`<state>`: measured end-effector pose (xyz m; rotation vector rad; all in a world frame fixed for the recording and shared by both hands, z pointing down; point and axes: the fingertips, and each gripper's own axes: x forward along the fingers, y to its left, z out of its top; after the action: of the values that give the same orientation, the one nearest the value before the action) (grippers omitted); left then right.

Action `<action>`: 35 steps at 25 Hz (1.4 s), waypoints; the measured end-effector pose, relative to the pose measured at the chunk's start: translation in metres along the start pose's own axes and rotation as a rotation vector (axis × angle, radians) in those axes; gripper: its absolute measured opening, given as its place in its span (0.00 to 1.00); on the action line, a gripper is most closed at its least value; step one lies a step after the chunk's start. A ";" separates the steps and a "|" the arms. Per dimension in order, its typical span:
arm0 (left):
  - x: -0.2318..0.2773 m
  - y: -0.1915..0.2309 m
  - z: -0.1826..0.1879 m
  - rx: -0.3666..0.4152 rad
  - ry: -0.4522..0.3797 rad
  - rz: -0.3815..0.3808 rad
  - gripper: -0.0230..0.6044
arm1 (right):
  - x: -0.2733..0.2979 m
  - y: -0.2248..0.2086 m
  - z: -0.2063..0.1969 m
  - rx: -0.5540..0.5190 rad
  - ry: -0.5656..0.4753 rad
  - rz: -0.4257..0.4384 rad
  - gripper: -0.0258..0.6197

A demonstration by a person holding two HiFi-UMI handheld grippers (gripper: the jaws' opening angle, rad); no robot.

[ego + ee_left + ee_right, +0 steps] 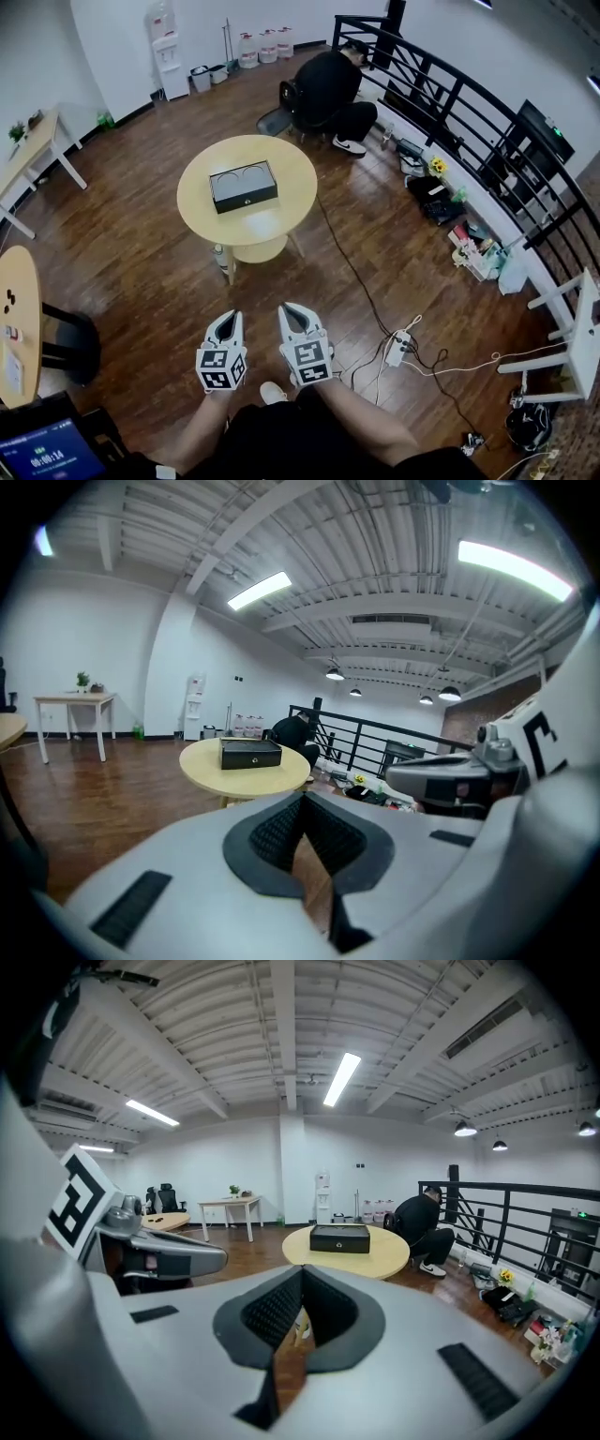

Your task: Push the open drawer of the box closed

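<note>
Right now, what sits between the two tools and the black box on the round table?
Head view: bare wood floor, then the near top of the round table. Left tool and right tool hang well short of the black box.

Box (243, 186): too small to tell whether the drawer is open or closed.
Arms (366, 420): cut off by the head view's bottom edge.
Screen (37, 455): cropped at the lower-left corner.
</note>
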<state>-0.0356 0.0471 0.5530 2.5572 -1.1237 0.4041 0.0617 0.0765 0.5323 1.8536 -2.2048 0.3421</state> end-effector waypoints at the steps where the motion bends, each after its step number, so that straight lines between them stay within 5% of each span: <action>1: -0.005 -0.005 -0.002 -0.007 0.000 -0.004 0.04 | -0.006 0.002 -0.003 -0.004 0.006 0.000 0.05; 6: -0.031 -0.044 -0.010 0.011 -0.004 0.008 0.04 | -0.051 0.000 -0.012 -0.017 0.006 0.019 0.05; 15: -0.013 -0.053 0.016 -0.025 -0.056 0.029 0.04 | -0.043 -0.034 -0.005 -0.020 -0.012 0.003 0.05; 35: -0.046 -0.049 0.006 -0.031 -0.062 0.096 0.04 | -0.053 -0.018 -0.012 -0.058 -0.015 0.018 0.05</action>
<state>-0.0283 0.1060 0.5214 2.5118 -1.2691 0.3292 0.0889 0.1269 0.5261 1.8130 -2.2178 0.2656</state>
